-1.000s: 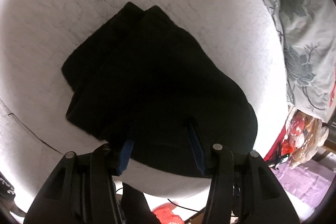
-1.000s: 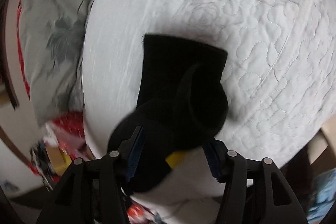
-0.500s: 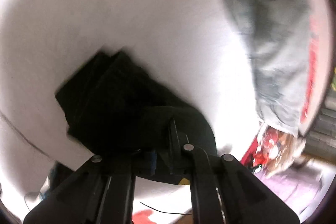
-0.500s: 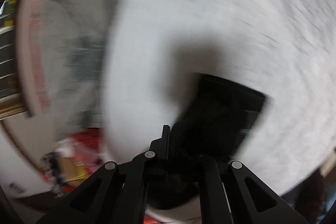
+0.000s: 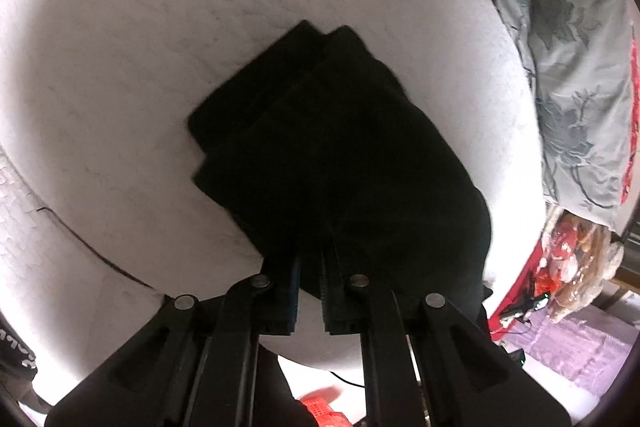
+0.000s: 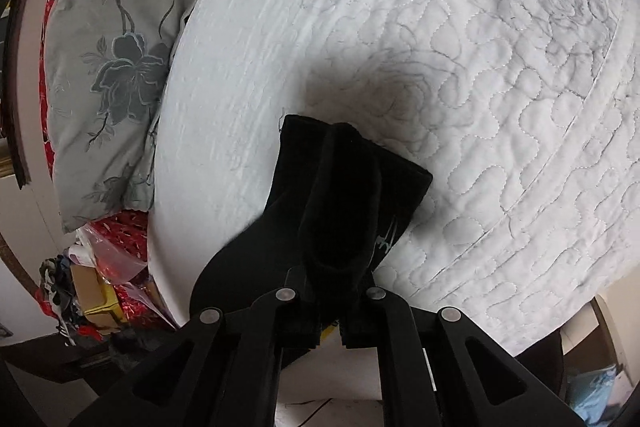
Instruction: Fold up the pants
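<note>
Where each claw (image 5: pixel 310 259) pinches, black pants (image 5: pixel 340 155) fanned ahead

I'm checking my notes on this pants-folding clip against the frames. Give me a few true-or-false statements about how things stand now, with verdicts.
1. The black pants lie on a white quilted bedspread. True.
2. The left tongs stand wide open above the fabric. False: they are shut on the near edge of the pants.
3. The right tongs pinch a fold of the pants. True.
4. The pants are spread out at full length. False: they are folded into a stack of layers.
5. A grey pillow with a flower pattern lies beside the bedspread. True.
6. The pants are bright red. False: they are black.
</note>
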### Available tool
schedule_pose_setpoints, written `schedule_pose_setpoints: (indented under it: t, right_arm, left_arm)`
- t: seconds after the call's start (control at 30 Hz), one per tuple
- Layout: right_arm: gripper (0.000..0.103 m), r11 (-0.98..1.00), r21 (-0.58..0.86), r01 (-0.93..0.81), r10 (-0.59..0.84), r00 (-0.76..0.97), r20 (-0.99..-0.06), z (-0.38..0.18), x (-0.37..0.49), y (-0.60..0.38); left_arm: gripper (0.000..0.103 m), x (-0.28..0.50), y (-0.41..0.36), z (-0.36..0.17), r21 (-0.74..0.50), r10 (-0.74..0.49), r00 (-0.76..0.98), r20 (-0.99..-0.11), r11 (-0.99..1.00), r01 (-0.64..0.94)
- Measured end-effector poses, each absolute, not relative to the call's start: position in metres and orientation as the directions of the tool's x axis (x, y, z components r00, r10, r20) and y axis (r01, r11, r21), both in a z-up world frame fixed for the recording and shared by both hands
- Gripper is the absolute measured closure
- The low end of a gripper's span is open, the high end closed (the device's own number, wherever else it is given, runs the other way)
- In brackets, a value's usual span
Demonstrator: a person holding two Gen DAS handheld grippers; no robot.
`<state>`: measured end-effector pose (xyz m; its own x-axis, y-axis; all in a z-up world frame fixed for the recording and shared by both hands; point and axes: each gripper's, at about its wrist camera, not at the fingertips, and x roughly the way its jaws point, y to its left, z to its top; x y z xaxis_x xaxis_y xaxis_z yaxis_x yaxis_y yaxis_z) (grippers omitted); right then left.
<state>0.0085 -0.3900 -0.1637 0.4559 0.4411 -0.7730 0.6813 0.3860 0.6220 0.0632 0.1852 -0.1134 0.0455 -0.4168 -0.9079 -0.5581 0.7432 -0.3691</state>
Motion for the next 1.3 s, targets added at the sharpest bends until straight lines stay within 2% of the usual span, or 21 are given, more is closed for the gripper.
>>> schedule_pose_setpoints:
  t: [0.1, 0.23, 0.3, 0.4, 0.47, 0.6, 0.67, 0.7, 0.73, 0.8, 0.97, 1.03, 1.2, 1.3]
  right_arm:
    - [0.094, 0.392, 0.632, 0.669, 0.453, 0.457, -0.765, -0.162, 0.012, -0.387]
    - [0.093, 0.386, 0.633, 0.671, 0.462, 0.454, -0.762, -0.163, 0.013, -0.376]
    - [0.093, 0.387, 0.632, 0.671, 0.465, 0.450, -0.763, -0.164, 0.013, -0.374]
    - [0.092, 0.383, 0.629, 0.676, 0.464, 0.448, -0.764, -0.165, 0.011, -0.375]
    - [0.091, 0.384, 0.626, 0.678, 0.464, 0.444, -0.766, -0.166, 0.011, -0.375]
    - [0.091, 0.384, 0.623, 0.681, 0.462, 0.442, -0.768, -0.167, 0.013, -0.373]
    - [0.091, 0.395, 0.625, 0.673, 0.462, 0.442, -0.769, -0.167, 0.014, -0.372]
    - [0.091, 0.408, 0.627, 0.664, 0.461, 0.443, -0.769, -0.166, 0.017, -0.372]
    - [0.094, 0.416, 0.627, 0.659, 0.460, 0.442, -0.770, -0.165, 0.018, -0.372]
    - [0.096, 0.438, 0.628, 0.644, 0.458, 0.441, -0.772, -0.161, 0.026, -0.372]
    - [0.098, 0.431, 0.743, 0.512, 0.506, 0.545, -0.668, -0.116, 0.047, -0.373]
    - [0.098, 0.468, 0.733, 0.495, 0.513, 0.523, -0.681, -0.112, 0.048, -0.372]
    - [0.097, 0.488, 0.627, 0.607, 0.487, 0.408, -0.773, -0.156, 0.027, -0.378]
    - [0.097, 0.492, 0.596, 0.634, 0.462, 0.390, -0.796, -0.166, 0.017, -0.381]
  left_arm:
    - [0.095, 0.072, 0.173, -0.109, -0.376, -0.414, 0.053, -0.909, 0.757, -0.534]
    - [0.076, 0.078, 0.170, -0.117, -0.383, -0.444, 0.034, -0.895, 0.729, -0.568]
    - [0.073, 0.082, 0.165, -0.123, -0.409, -0.480, 0.047, -0.876, 0.688, -0.600]
    - [0.055, 0.081, 0.162, -0.128, -0.432, -0.507, 0.083, -0.858, 0.626, -0.649]
    - [0.055, 0.084, 0.161, -0.133, -0.430, -0.510, 0.091, -0.855, 0.601, -0.673]
    - [0.056, 0.094, 0.157, -0.137, -0.412, -0.486, 0.107, -0.868, 0.581, -0.702]
    - [0.074, 0.098, 0.157, -0.134, -0.405, -0.468, 0.110, -0.877, 0.595, -0.695]
    - [0.092, 0.101, 0.156, -0.132, -0.402, -0.463, 0.108, -0.880, 0.603, -0.689]
    - [0.094, 0.102, 0.158, -0.130, -0.409, -0.467, 0.111, -0.877, 0.605, -0.683]
    - [0.096, 0.104, 0.163, -0.117, -0.426, -0.470, 0.133, -0.873, 0.599, -0.678]
    - [0.097, 0.104, 0.172, -0.061, -0.519, -0.491, 0.225, -0.842, 0.620, -0.589]
    - [0.097, 0.097, 0.175, -0.050, -0.503, -0.463, 0.224, -0.858, 0.666, -0.551]
    - [0.097, 0.068, 0.180, -0.095, -0.400, -0.431, 0.094, -0.897, 0.706, -0.584]
    - [0.097, 0.054, 0.176, -0.123, -0.346, -0.419, 0.020, -0.908, 0.722, -0.600]
